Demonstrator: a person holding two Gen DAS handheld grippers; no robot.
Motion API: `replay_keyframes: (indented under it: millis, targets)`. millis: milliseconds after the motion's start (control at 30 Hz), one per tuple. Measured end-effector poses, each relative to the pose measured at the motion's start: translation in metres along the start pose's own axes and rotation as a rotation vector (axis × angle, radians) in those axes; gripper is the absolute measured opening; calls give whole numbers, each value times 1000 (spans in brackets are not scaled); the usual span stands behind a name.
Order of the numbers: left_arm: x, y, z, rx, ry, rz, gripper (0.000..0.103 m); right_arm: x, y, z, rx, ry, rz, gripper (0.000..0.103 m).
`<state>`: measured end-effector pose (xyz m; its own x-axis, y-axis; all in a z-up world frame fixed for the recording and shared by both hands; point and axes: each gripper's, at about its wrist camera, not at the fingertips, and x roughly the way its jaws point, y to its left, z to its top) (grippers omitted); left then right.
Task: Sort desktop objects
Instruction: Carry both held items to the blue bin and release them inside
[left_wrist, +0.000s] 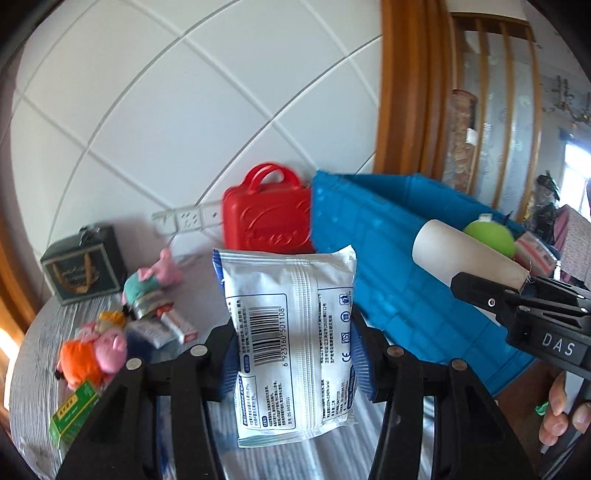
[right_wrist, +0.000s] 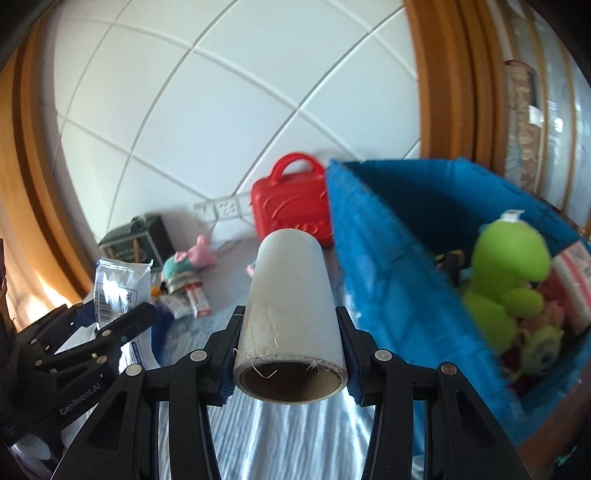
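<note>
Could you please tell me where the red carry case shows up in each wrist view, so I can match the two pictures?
Left wrist view: the red carry case stands at upper centre, against the wall, just above the held white packet.
Right wrist view: it stands at centre, behind the held roll.
Shared landmark: the blue fabric bin directly right of the case.

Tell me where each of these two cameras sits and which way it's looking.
Left wrist: sits on the left gripper, looking along its fingers at the white packet they clamp; beyond, table toys and the blue bin; a hand shows lower right.
Right wrist: sits on the right gripper, looking at the roll it clamps; the left gripper shows at left.
Shared: red case, blue bin, green plush, packet, roll.
</note>
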<state>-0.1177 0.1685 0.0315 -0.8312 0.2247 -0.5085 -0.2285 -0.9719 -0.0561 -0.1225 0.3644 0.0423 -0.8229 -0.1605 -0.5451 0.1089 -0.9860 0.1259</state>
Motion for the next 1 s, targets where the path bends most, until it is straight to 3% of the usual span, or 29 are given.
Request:
replay_keyframes:
  millis: [267,433,633,833,1000]
  targets:
    - [10,-120,57,50,-77,-145,50,-41,-126,15,54,-62,-124,45]
    - [44,-220,74,91,-3,-198,50,-47,-211,10,52,-5,-159,45]
    - [92,-307,72,111,150,-158,50,-23,-276,3,30,90,-146,45]
    - [119,-339,68,117,229,-94,52,1,-297,1,-2,141,-97,45]
    - [127,-352,63,124,237,-30,64,11,-306,0,-22,161,-79,45]
